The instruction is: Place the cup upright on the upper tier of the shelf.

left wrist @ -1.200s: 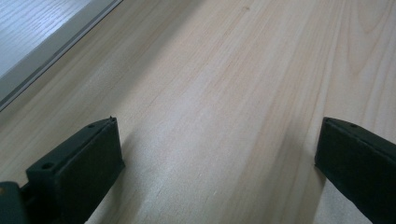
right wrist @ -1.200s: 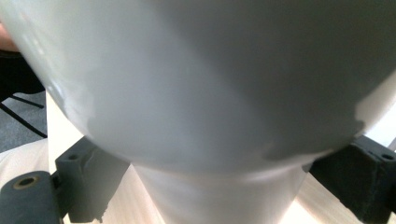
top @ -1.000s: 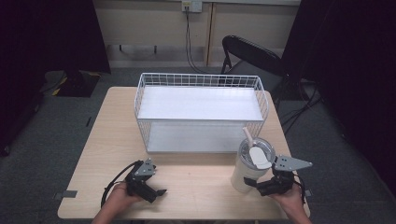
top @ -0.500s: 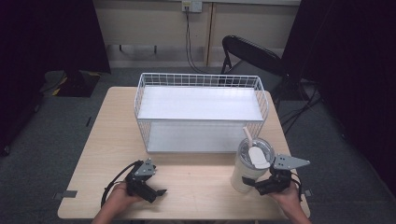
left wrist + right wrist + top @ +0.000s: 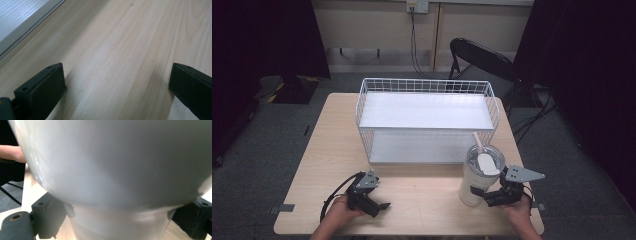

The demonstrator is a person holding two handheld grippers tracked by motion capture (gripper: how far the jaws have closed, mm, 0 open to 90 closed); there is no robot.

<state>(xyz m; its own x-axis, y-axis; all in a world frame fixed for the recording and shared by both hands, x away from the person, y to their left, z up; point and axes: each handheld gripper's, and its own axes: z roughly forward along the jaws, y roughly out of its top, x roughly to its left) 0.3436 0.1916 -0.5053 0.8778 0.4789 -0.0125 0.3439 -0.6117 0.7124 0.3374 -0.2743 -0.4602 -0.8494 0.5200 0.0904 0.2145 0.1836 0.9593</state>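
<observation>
A white tumbler with a clear lid and a straw stands at the table's front right, just before the basket. My right gripper comes at it from the right, shut on its narrow lower part. In the right gripper view the tumbler looms close, with a black jaw pressed to each side of its base and my right gripper around it. My left gripper lies at the front left on the bare wood. In the left gripper view, my left gripper is open with nothing between its jaws.
A white wire basket with a white floor takes up the table's middle and back. Light wood table lies bare between the two hands. A black folding chair stands behind the table at the right. The other hand shows at left.
</observation>
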